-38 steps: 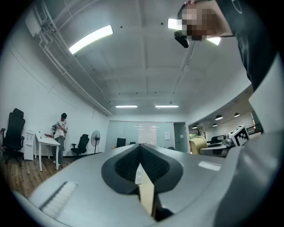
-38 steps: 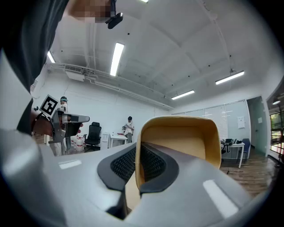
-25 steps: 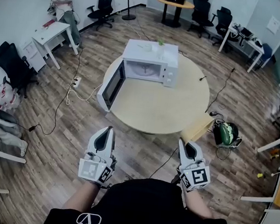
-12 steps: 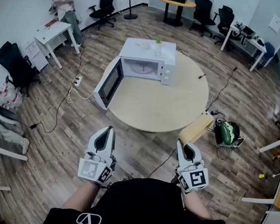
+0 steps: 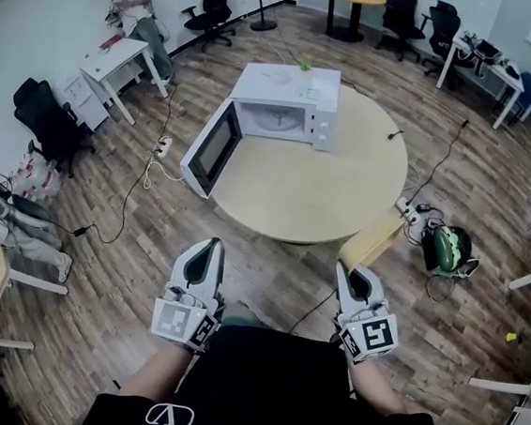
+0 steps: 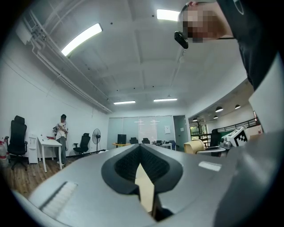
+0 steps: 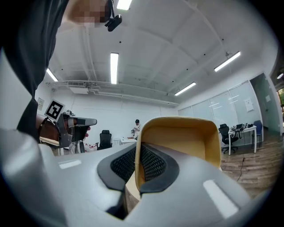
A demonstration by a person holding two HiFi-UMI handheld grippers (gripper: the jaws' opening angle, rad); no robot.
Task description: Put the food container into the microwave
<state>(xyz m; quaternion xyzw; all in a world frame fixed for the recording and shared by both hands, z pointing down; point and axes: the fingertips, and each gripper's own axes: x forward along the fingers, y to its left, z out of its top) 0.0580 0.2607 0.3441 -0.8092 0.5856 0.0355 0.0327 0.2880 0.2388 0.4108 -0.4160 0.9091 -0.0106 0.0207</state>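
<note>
A white microwave [image 5: 282, 100] stands on the far side of a round tan table [image 5: 324, 189], its door [image 5: 211, 146] swung wide open to the left. The tan food container [image 5: 373, 242] hangs over the floor just short of the table's near edge. My right gripper [image 5: 349, 268] is shut on its rim; in the right gripper view the container's wall [image 7: 177, 133] sits between the pads. My left gripper [image 5: 211, 245] is level beside it, shut and empty, and the left gripper view shows its jaw tips [image 6: 141, 148] together.
A green bag [image 5: 450, 250] and cables lie on the wood floor right of the table. A power strip [image 5: 164, 144] and cords lie left of it. A white desk [image 5: 116, 59], office chairs and a person [image 5: 132, 4] are at the far left.
The room has shifted slightly up and right in the head view as the person moves. Both grippers keep the same pose, with the container still in the right one.
</note>
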